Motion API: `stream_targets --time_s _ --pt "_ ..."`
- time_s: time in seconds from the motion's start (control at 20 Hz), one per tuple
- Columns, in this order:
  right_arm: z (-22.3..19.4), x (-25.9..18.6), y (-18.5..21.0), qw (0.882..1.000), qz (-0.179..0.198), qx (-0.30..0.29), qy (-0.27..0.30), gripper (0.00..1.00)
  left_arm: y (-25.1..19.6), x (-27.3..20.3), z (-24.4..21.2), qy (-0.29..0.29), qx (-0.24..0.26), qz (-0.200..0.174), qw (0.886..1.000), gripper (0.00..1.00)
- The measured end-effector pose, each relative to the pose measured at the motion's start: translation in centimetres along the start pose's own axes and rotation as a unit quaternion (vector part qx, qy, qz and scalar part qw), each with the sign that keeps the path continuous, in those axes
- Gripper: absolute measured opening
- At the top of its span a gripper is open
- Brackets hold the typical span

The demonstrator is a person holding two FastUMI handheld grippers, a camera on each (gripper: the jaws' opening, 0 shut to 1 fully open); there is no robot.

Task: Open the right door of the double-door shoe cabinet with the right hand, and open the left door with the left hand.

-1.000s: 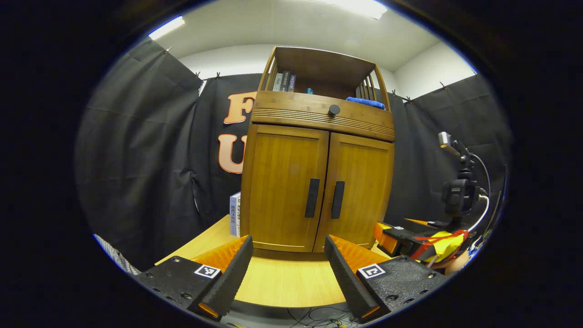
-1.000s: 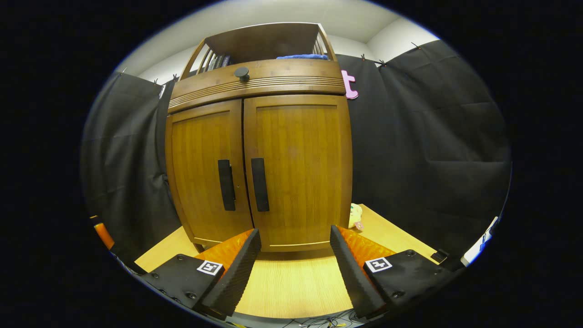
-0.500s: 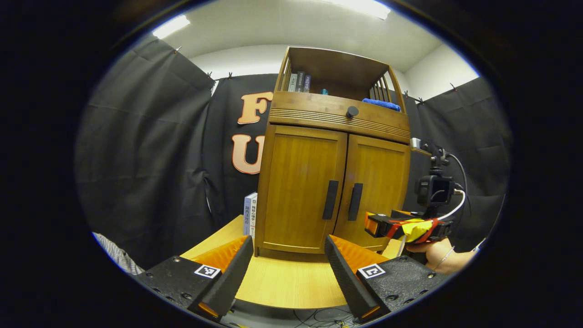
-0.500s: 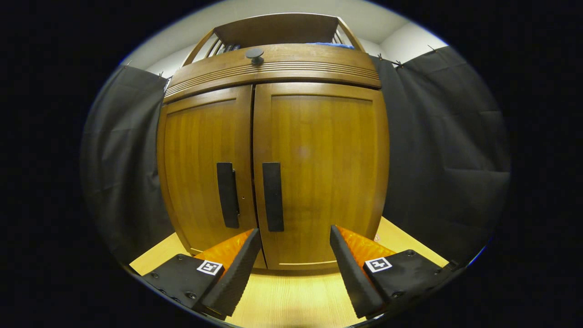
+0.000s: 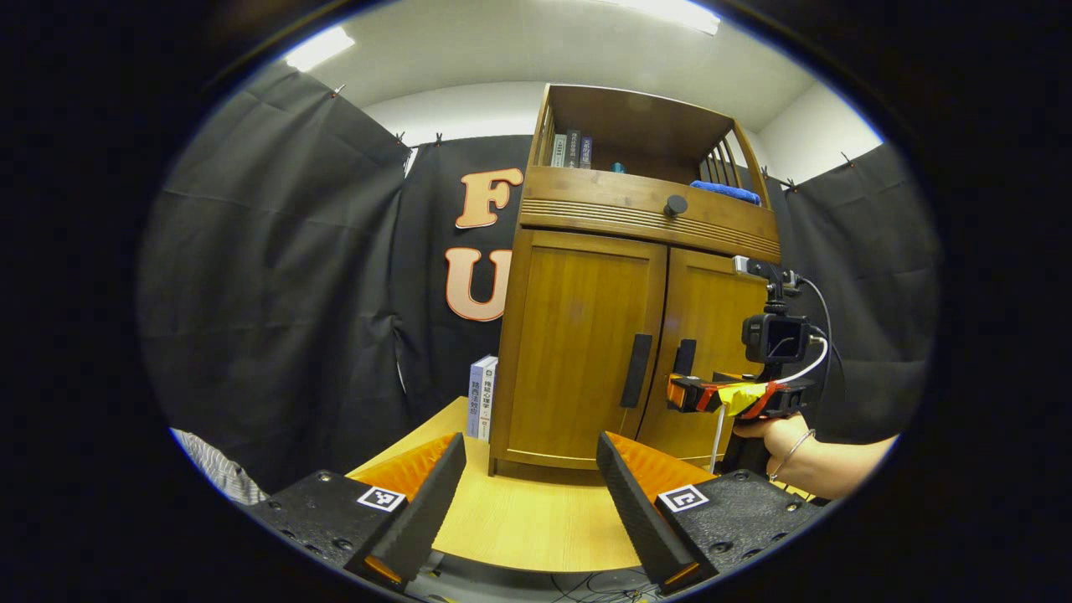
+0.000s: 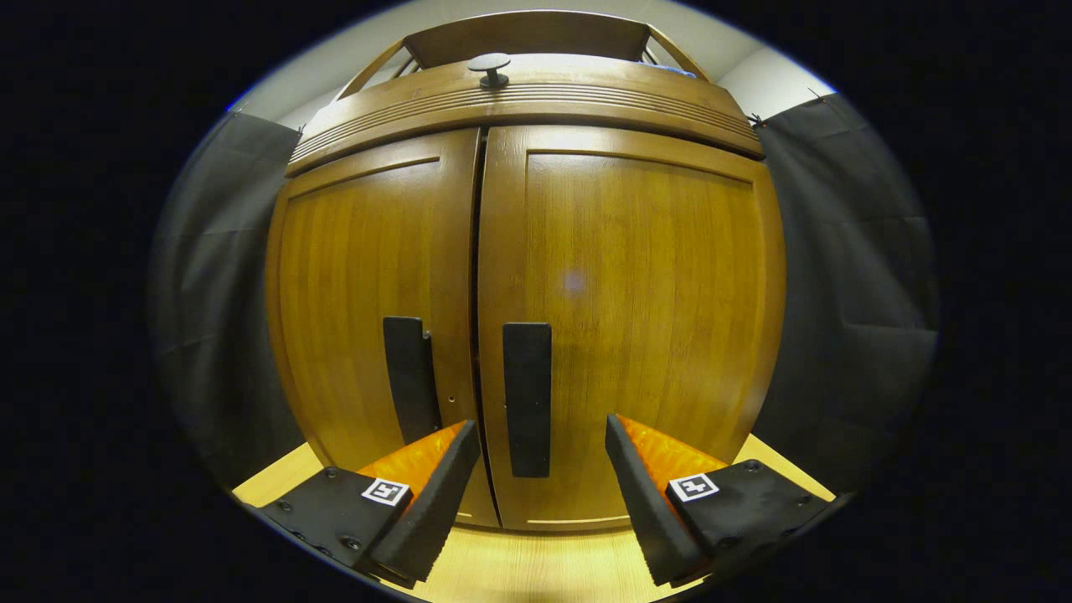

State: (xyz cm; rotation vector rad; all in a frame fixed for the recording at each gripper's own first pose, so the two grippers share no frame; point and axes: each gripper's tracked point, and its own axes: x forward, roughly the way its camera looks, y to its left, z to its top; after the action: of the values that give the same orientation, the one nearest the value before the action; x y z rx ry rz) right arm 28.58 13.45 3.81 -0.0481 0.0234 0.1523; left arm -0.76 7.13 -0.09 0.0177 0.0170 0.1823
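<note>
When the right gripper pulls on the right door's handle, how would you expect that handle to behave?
The right door handle looks like a rigid upright bar, so it probably won't flex. Its smooth faces may be slippery. The right gripper is open astride it.

Recording booth, probably lab: black cloth walls [image 5: 276,251], ceiling strip lights [image 5: 316,48], tabletop cabinet [image 5: 586,335].
</note>
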Motion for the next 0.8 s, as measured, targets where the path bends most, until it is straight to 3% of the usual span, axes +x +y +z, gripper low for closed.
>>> stream_targets --time_s 0.15,0.2,0.3,0.5,0.65,0.8 --pt "-0.2 1.2 0.5 1.000 0.015 0.003 0.004 0.89 0.4 0.1 0.0 0.000 0.001 0.004 1.000 0.95" --pt "-0.2 1.7 0.6 1.000 0.016 0.003 0.006 0.94 0.5 0.2 0.0 0.000 0.003 0.005 1.000 0.95" --pt "-0.5 2.5 0.4 1.000 0.011 0.004 0.013 0.75 0.6 0.3 0.1 0.000 0.007 0.005 1.000 0.95" --pt "-0.7 3.5 0.4 1.000 0.011 0.010 0.024 0.77 0.8 0.3 0.0 0.002 0.010 0.006 1.000 0.95" --pt "-0.6 4.2 0.5 1.000 0.012 0.005 0.022 0.54 0.9 0.2 0.0 0.003 0.010 0.006 1.000 0.95" --pt "-0.9 4.6 1.1 0.999 0.017 -0.005 0.032 0.52 0.8 0.0 -0.1 0.006 0.007 0.003 1.000 0.92"
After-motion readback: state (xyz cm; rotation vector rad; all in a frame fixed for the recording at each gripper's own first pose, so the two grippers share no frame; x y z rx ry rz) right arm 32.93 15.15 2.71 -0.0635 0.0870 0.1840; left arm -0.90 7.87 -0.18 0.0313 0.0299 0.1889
